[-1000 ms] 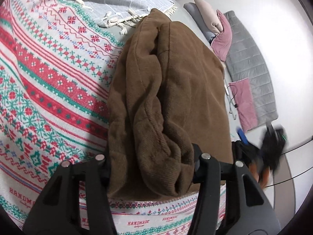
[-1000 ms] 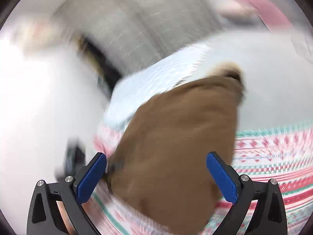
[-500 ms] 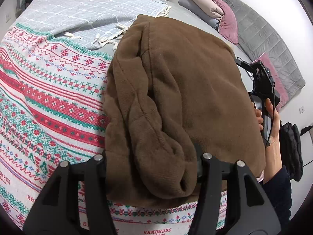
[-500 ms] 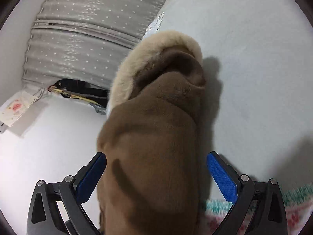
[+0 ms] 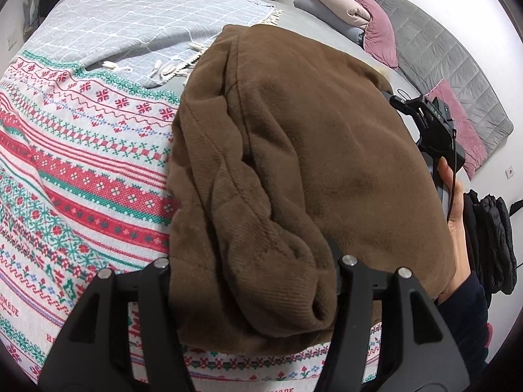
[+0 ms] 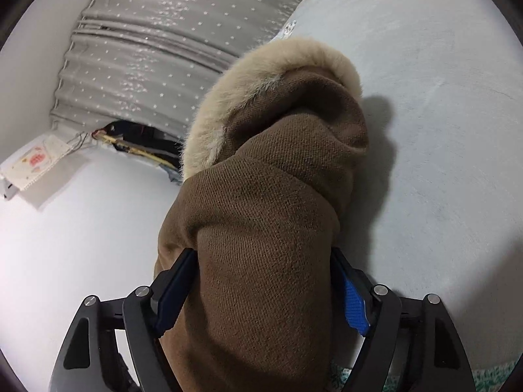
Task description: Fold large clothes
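While both clench it, brown coat (image 5: pixel 294 163) bunches btwn left hand-held gripper (image 5: pixel 253 281) & right hand-held gripper (image 6: pixel 261 281) fingers

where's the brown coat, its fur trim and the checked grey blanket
brown coat (image 5: pixel 327 150): left wrist view, broad folded top.
fur trim (image 6: pixel 228 98): right wrist view, beige hood edge.
checked grey blanket (image 5: pixel 130 29): left wrist view, middle.

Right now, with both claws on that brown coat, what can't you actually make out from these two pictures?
- Left wrist view: the left gripper fingertips are buried in the brown coat, so their contact is hidden.
- Left wrist view: the right gripper shows only its rear body; the coat covers its fingers.
- Right wrist view: the right gripper pads are half covered by fabric.
- Both views: the coat's underside and its sleeves cannot be made out.
- Right wrist view: the dark clutter under the curtain is too small to identify.
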Action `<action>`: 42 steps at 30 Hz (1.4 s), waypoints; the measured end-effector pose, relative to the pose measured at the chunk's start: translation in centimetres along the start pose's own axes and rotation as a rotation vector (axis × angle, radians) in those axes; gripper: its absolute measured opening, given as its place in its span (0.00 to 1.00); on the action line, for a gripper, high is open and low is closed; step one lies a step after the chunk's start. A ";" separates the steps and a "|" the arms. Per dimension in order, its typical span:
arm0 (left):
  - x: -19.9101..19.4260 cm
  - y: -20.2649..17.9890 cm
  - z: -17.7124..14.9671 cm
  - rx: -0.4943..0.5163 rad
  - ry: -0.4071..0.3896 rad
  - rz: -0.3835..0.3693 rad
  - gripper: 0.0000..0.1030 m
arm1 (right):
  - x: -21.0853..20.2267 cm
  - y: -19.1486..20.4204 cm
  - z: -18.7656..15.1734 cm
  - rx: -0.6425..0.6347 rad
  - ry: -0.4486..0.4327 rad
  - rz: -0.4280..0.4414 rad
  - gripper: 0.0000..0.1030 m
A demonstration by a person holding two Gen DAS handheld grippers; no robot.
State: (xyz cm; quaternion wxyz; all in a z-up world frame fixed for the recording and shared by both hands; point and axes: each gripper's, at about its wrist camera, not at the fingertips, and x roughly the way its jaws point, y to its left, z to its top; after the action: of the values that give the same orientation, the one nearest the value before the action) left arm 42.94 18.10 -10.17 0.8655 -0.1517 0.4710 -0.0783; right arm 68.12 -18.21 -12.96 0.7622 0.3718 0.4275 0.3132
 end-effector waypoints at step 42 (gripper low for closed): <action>-19.0 -5.1 0.7 -0.034 -0.241 -0.198 0.35 | -10.3 24.6 -2.5 -0.497 -0.126 -0.364 0.36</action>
State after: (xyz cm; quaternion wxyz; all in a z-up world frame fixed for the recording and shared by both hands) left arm 33.18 18.74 6.94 0.9010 -0.2202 0.3479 -0.1365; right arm 57.52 -12.67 10.94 0.8983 0.1100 0.3491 0.2430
